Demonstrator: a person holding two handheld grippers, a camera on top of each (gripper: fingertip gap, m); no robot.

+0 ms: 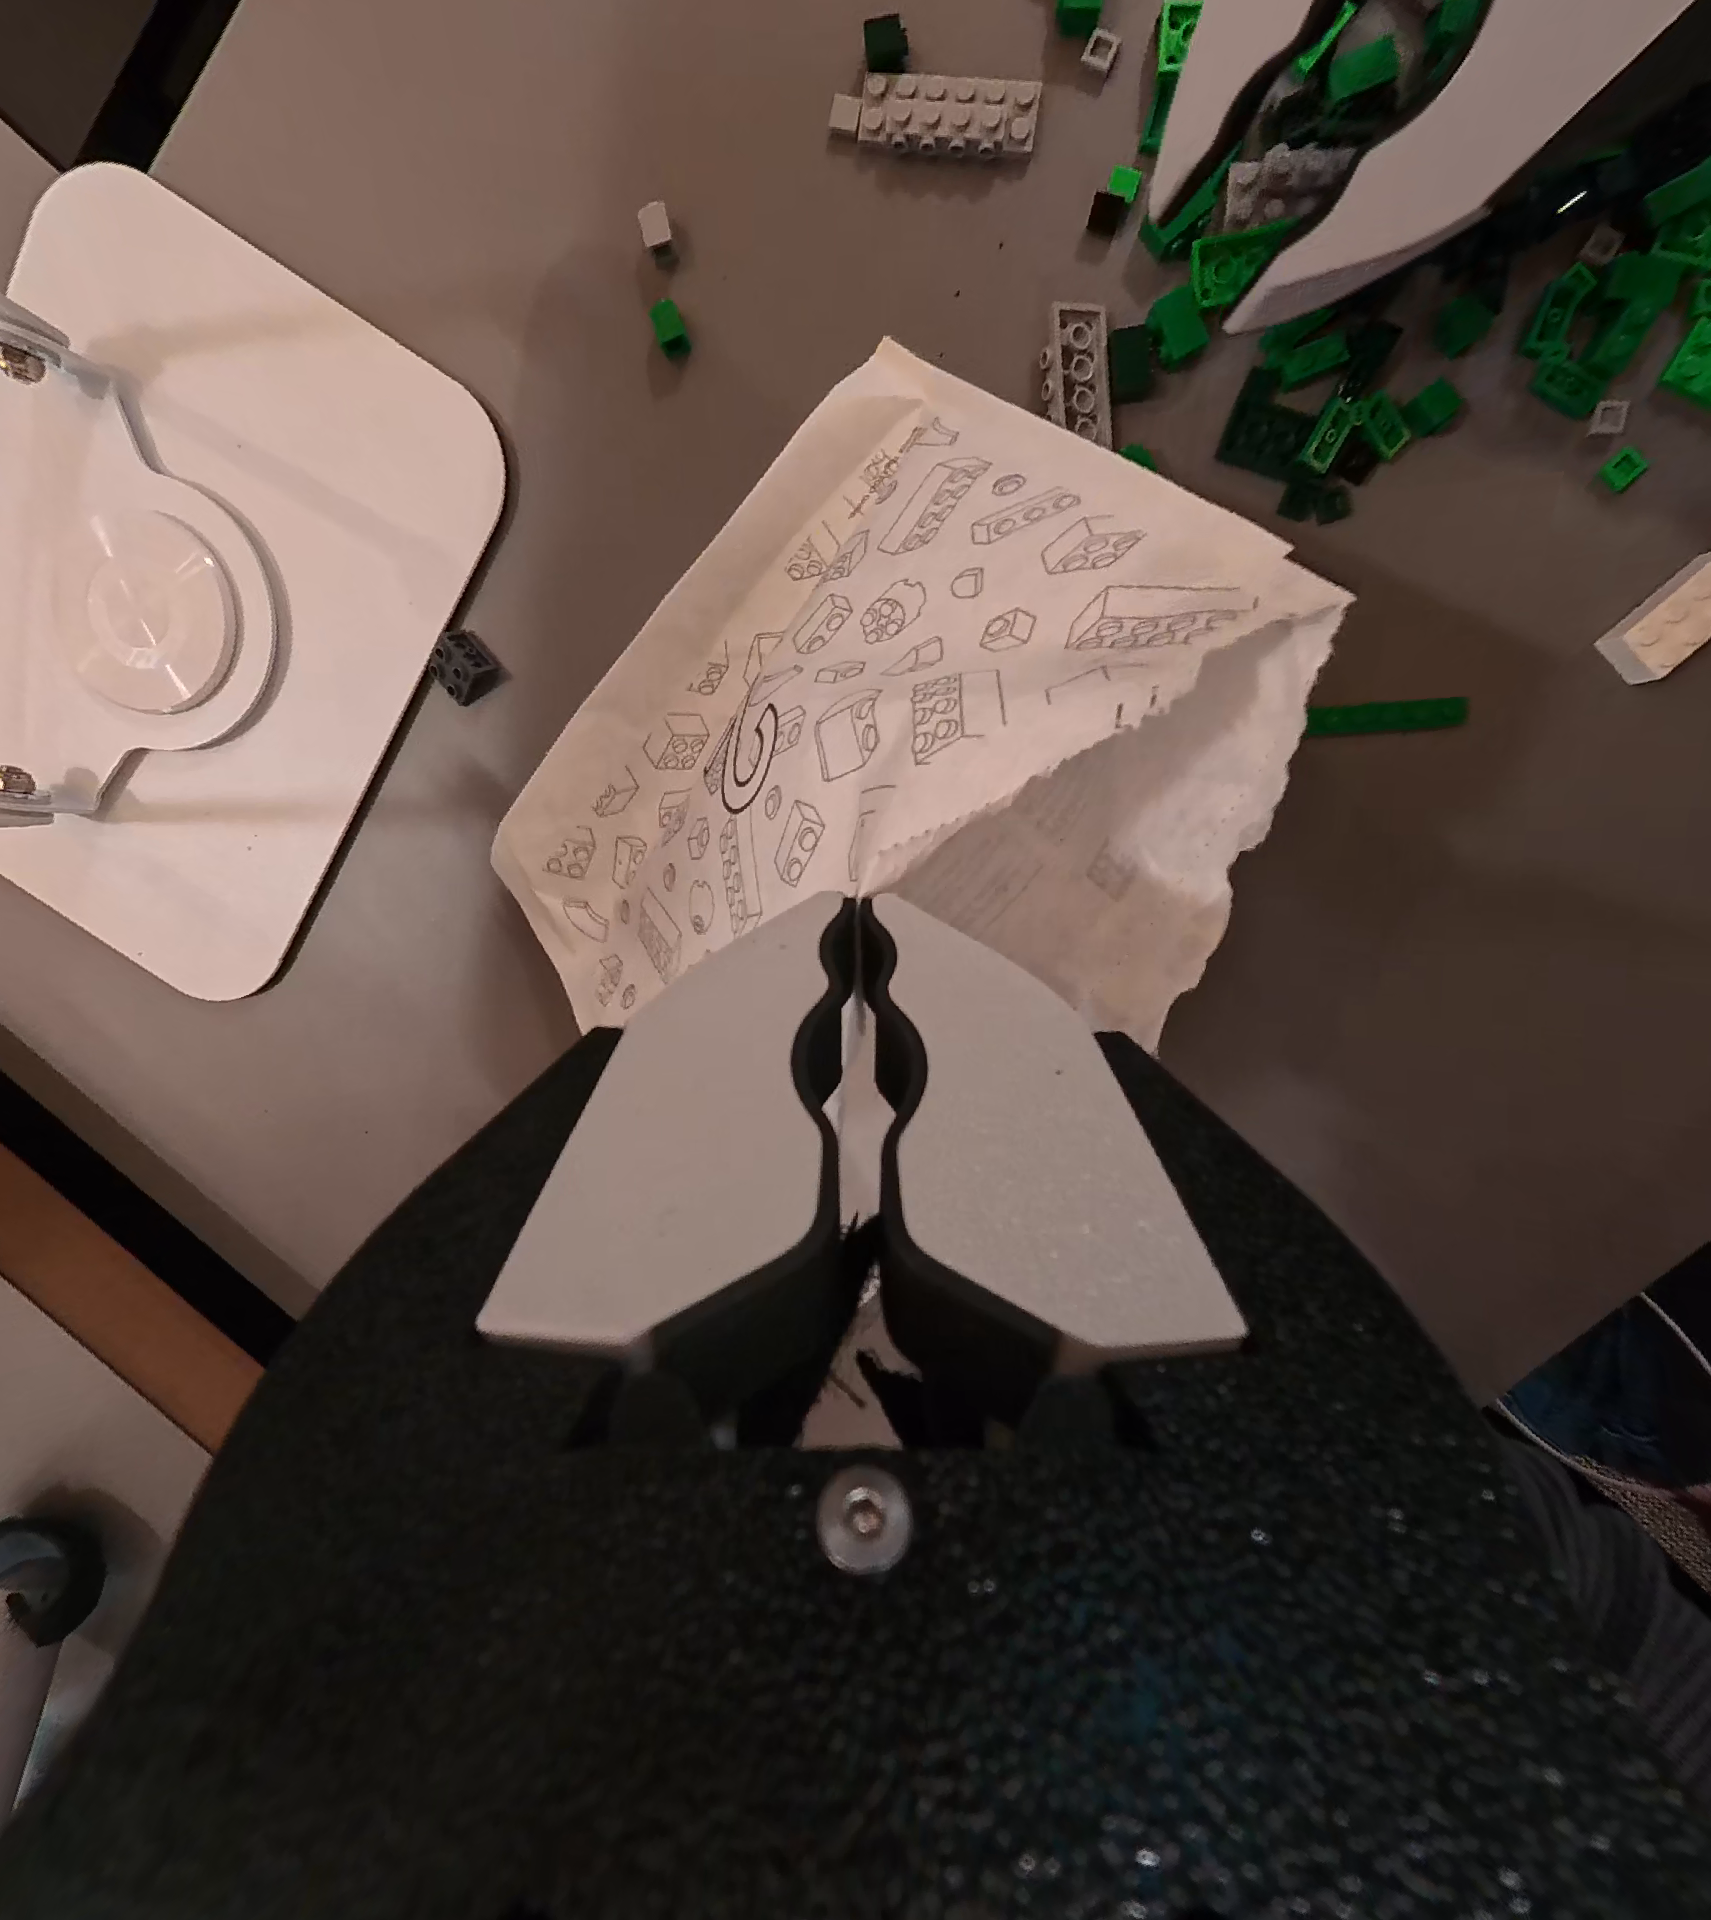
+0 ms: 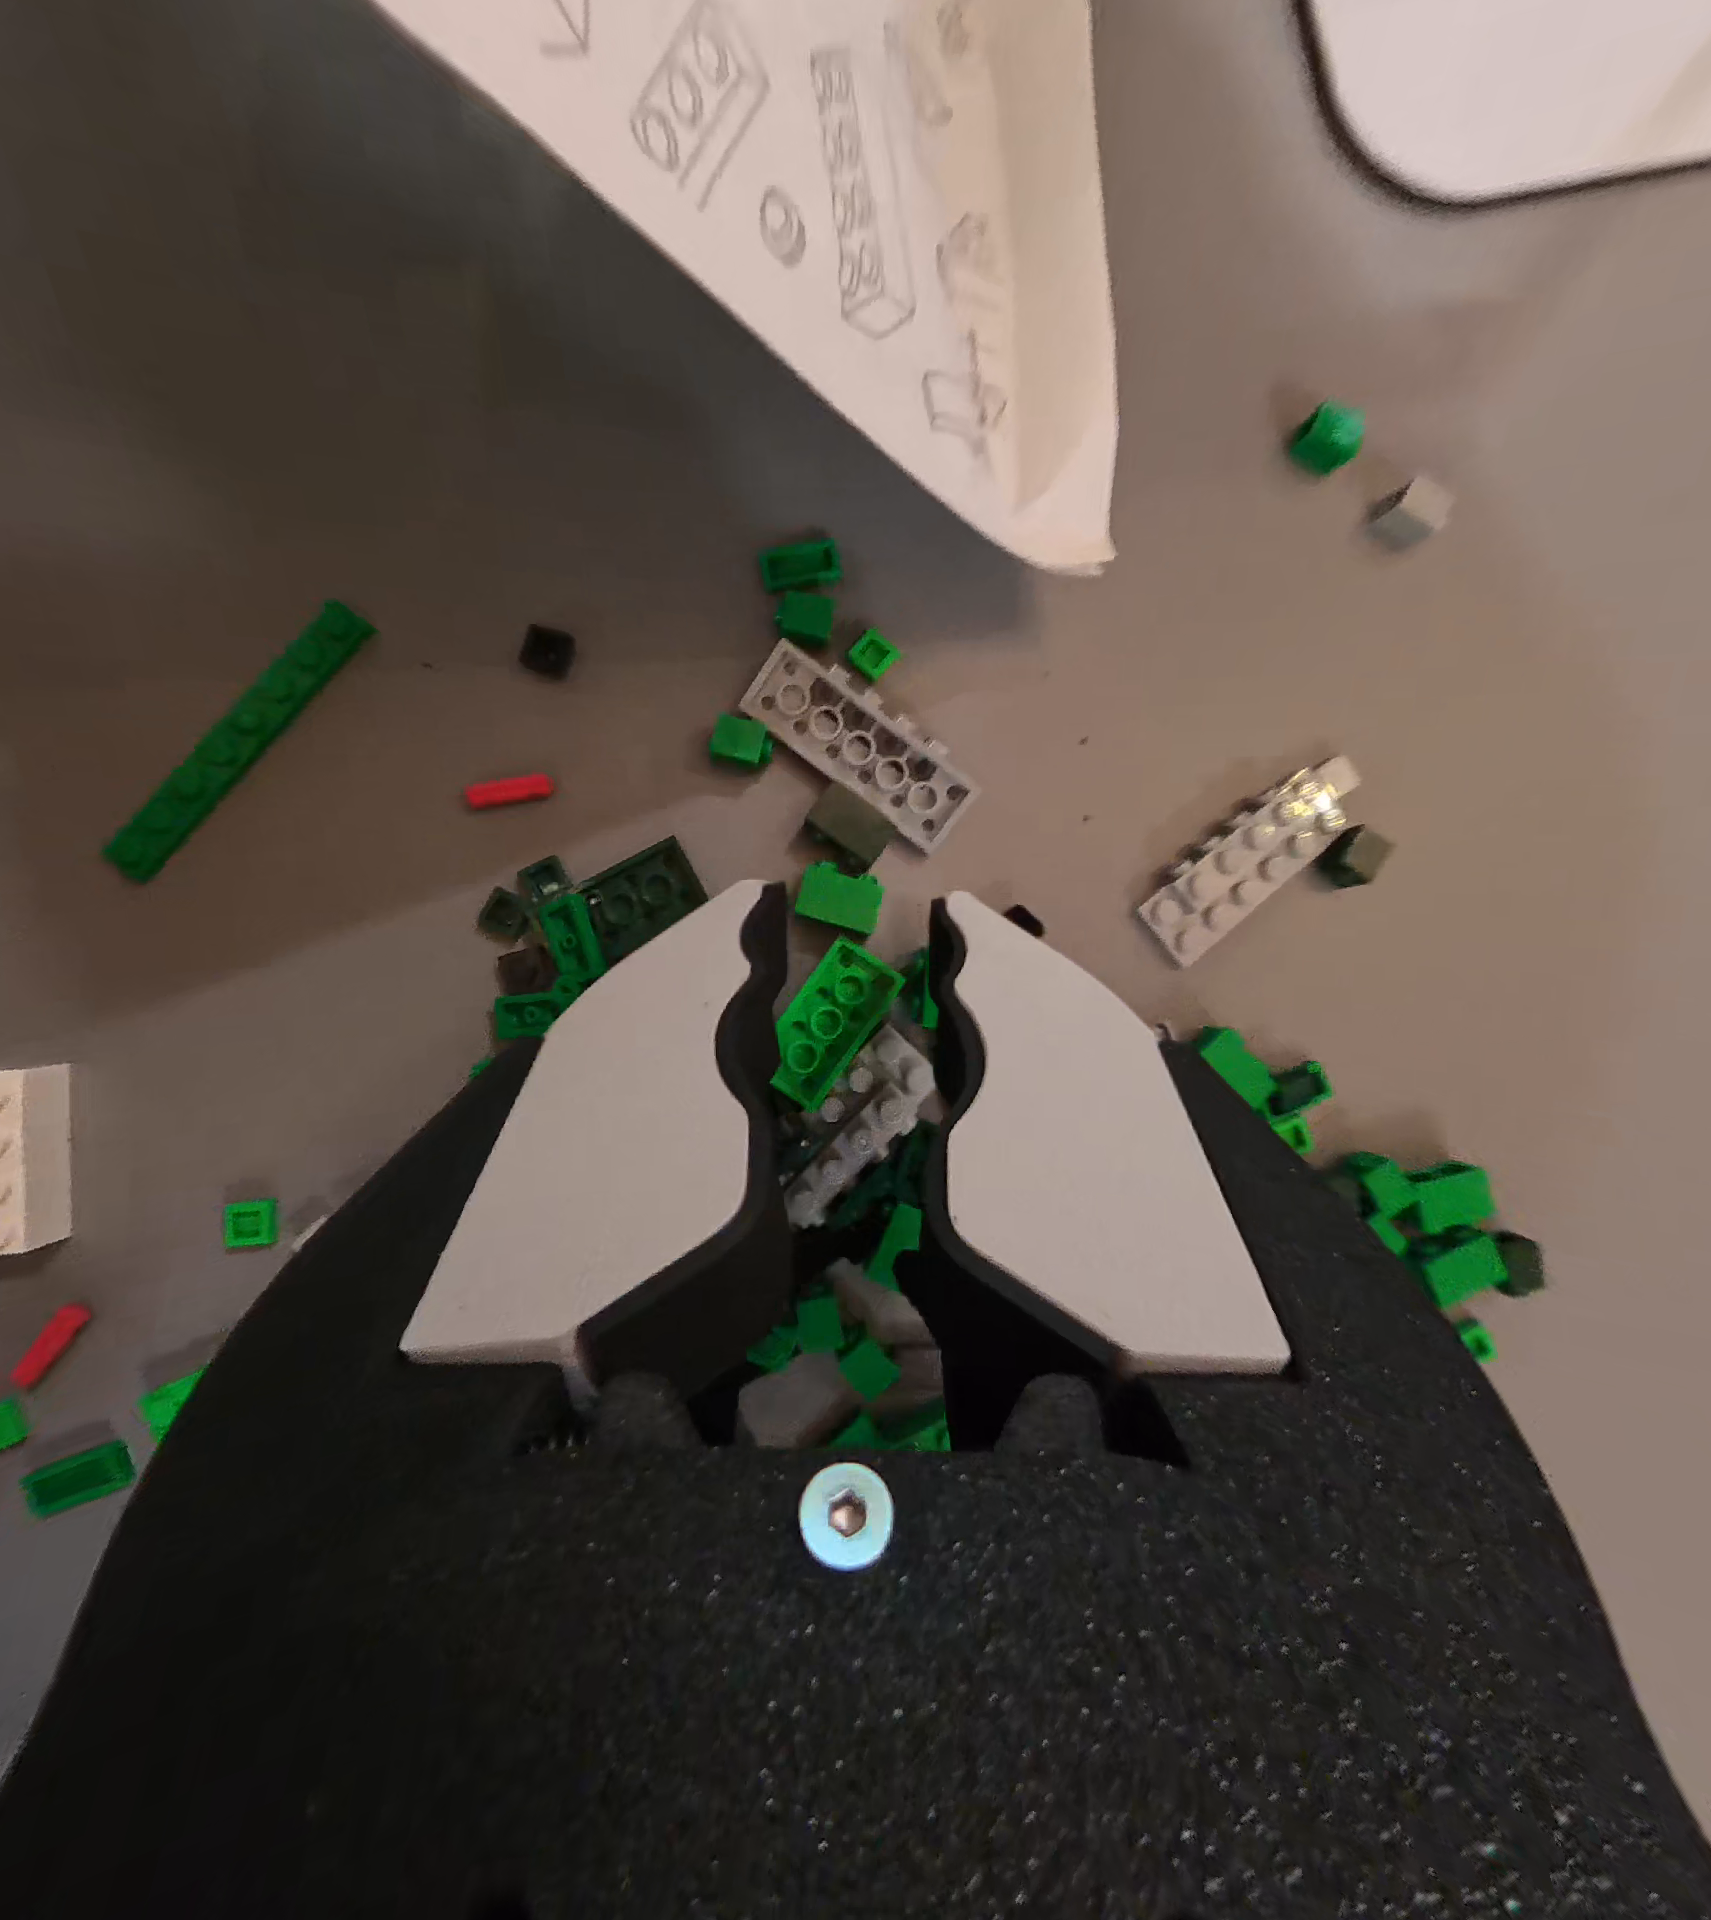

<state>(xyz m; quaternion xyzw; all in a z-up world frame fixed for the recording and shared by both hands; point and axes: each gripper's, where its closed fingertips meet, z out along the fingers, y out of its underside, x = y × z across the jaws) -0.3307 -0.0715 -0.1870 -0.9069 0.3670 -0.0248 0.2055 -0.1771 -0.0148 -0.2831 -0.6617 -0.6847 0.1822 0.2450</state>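
My left gripper (image 1: 858, 906) is shut on the torn edge of a white paper bag (image 1: 934, 665) printed with brick drawings, and holds it above the grey table (image 1: 477, 312). The bag's corner also hangs into the right wrist view (image 2: 882, 208). My right gripper (image 2: 859, 902) is open over a pile of green and grey bricks (image 2: 861, 1122). A bright green brick (image 2: 835, 1023) lies between its fingers, untouched as far as I can tell. The right gripper also shows at the top right of the left wrist view (image 1: 1350, 135).
A white base plate with a clear bracket (image 1: 155, 582) stands at left. A long grey brick (image 1: 944, 114) and a cream brick (image 1: 1682, 629) lie on the table. In the right wrist view: a long green plate (image 2: 238, 743), two grey bricks (image 2: 856, 743) (image 2: 1246, 862), small red pieces (image 2: 508, 792). Some 20 centimeters of space lies between my two pairs of fingers.
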